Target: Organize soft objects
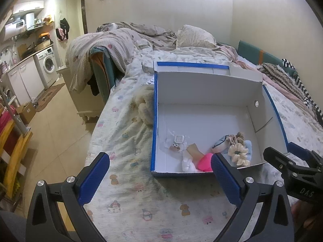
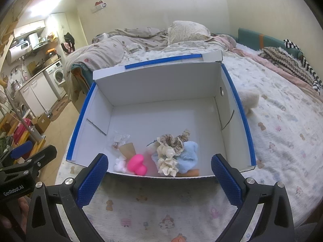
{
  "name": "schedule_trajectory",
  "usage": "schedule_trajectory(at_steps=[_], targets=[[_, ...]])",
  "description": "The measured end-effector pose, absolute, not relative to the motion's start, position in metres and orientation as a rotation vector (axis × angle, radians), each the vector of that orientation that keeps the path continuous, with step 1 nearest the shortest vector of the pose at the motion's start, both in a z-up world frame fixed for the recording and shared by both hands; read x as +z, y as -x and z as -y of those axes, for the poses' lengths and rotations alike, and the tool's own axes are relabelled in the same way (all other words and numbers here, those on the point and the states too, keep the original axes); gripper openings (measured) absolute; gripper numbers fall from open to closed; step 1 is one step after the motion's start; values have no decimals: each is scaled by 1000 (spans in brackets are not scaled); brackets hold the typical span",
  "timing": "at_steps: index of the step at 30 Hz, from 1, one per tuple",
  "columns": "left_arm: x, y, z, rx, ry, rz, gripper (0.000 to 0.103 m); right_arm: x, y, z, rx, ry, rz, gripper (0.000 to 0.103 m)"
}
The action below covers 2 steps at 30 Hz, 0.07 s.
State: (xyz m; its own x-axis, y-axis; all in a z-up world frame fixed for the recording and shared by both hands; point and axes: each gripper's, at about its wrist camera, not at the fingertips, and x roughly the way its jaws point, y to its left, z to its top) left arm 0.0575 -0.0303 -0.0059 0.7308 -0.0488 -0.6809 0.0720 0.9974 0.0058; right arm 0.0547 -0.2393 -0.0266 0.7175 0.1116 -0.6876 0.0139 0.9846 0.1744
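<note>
Cream fluffy plush (image 2: 249,100), perhaps a toy, lies outside the blue-edged cardboard box (image 2: 246,133); my right gripper (image 2: 159,178) and left gripper (image 1: 160,178) hover spread, empty.

the box (image 2: 248,121) sits on the bed (image 2: 282,141), scrunchies (image 2: 167,157) and toys (image 2: 137,164) inside along its near wall.

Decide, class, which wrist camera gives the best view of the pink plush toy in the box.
The right wrist view: the pink plush toy lies unobstructed near the near wall of the box. In the left wrist view the left gripper's finger hides part of it.
</note>
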Motion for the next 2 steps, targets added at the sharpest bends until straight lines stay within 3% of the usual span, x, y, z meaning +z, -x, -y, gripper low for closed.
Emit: schedule_trajectory(at_steps=[2], targets=[[-8,-58,30,-57,-37,-754,100,-27,-55,239,55,-171,-770,103]])
